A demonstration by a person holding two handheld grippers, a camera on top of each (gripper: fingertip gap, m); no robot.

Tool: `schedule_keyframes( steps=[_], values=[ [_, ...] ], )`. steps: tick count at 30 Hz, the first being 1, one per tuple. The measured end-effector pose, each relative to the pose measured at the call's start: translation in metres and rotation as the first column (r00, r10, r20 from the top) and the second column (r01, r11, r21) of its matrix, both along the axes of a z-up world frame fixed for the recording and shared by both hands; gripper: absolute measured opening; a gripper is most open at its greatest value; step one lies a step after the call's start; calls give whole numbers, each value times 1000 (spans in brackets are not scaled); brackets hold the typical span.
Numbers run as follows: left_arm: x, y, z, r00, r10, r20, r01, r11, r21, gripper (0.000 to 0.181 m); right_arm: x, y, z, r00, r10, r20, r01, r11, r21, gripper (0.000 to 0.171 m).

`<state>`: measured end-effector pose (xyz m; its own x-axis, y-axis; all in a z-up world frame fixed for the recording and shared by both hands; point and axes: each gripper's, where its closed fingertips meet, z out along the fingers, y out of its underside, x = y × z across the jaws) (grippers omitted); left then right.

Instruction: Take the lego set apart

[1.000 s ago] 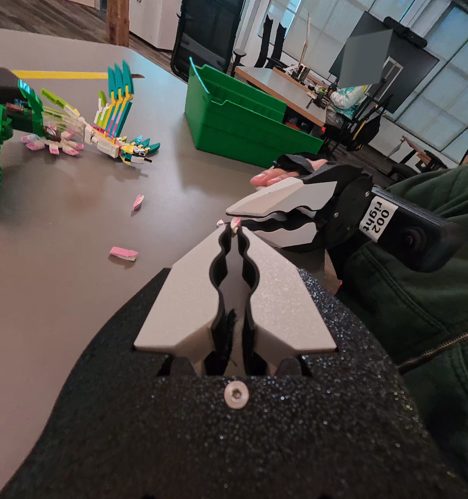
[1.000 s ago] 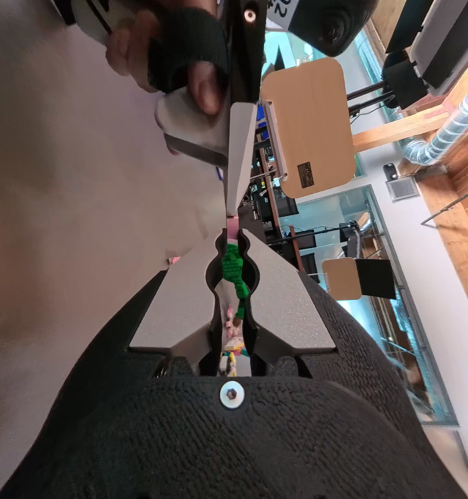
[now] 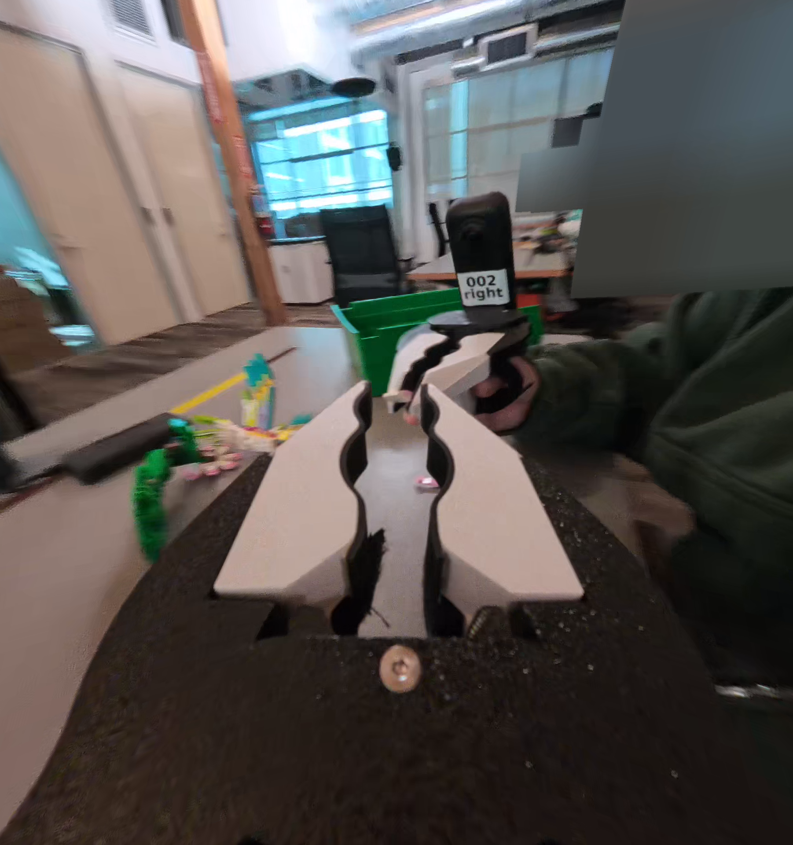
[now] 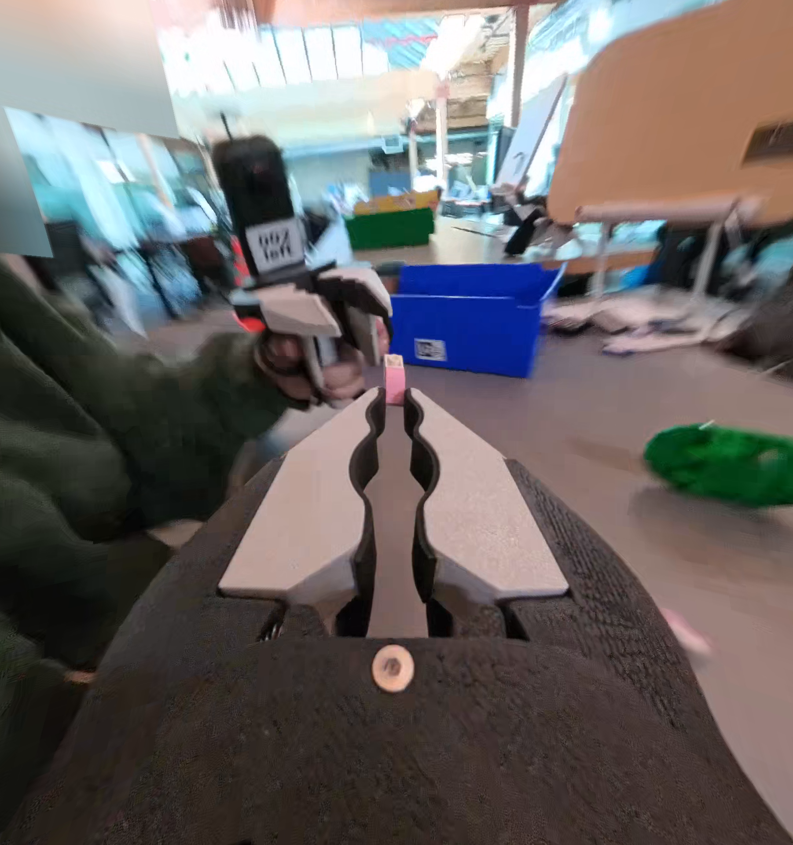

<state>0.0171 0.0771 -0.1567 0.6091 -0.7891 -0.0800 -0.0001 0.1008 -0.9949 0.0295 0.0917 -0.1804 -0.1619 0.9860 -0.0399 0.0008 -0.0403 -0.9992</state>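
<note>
- Lego set (image 3: 230, 439): colourful remainder lies on the grey table (image 3: 65, 594), far left of the left gripper; a teal, yellow and white fan-shaped part stands upright in it.
- Green lego piece (image 3: 150, 498): curved stack just left of the left gripper body, near side of the set. In the right wrist view a green lego mass (image 4: 728, 466) lies on the table to the right, blurred.
- Left gripper (image 3: 393, 398): fingers stand apart with a clear gap; nothing is between them.
- Right gripper (image 4: 393, 397): fingers nearly together, clamped on a small pink brick (image 4: 394, 382) at the tips; the brick projects beyond the tips.
- Loose pink piece (image 3: 425, 481): lies on the table, seen between the left gripper's fingers.
- Green bin (image 3: 385, 334): on the table, far side, behind the right gripper.
- Blue bin (image 4: 468, 320): on the table, far side, beyond the pink brick.
- Each gripper is held by a hand in a dark green sleeve (image 3: 660, 411).
</note>
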Motion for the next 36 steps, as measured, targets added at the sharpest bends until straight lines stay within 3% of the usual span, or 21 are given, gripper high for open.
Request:
schedule_keyframes(
  steps=[3, 7, 10, 13, 22, 25, 27, 29, 32, 36],
  values=[
    [3, 5, -9, 994, 38, -105, -39, 999, -5, 32, 3, 2, 1, 987, 157, -40, -160, 904, -397, 5],
    [14, 5, -24, 939, 116, -323, -71, 987, 147, 33, 6, -3, -1, 949, 299, -98, -291, 718, -632, 5],
    [19, 5, -31, 878, 161, -450, -57, 970, 237, 32, 6, -13, -12, 933, 358, -18, -293, 732, -615, 5],
    [23, 0, -34, 841, 155, -519, 1, 958, 288, 15, 9, -24, -18, 908, 417, 39, -313, 738, -598, 5],
    [28, -12, -54, 714, 90, -694, 133, 956, 260, 5, 16, -35, -32, 857, 496, 137, -327, 730, -600, 5],
    [24, -9, -53, 757, 64, -650, 94, 974, 205, 2, 12, -29, -32, 887, 443, 135, -316, 792, -523, 7],
    [22, -10, -49, 821, 17, -571, 81, 986, 146, 1, 12, -20, -33, 924, 350, 158, -285, 900, -330, 16],
    [22, -15, -43, 886, -66, -459, 108, 992, 66, 1, 18, -18, -24, 953, 284, 103, -272, 955, -115, 16],
    [27, -24, -38, 935, -202, -291, 194, 979, -56, 1, 23, -28, -13, 954, 296, 49, -297, 954, 37, 17],
    [34, -31, -35, 940, -323, -112, 299, 935, -190, 1, 29, -44, -5, 941, 337, -13, -330, 929, 170, 9]
  ],
)
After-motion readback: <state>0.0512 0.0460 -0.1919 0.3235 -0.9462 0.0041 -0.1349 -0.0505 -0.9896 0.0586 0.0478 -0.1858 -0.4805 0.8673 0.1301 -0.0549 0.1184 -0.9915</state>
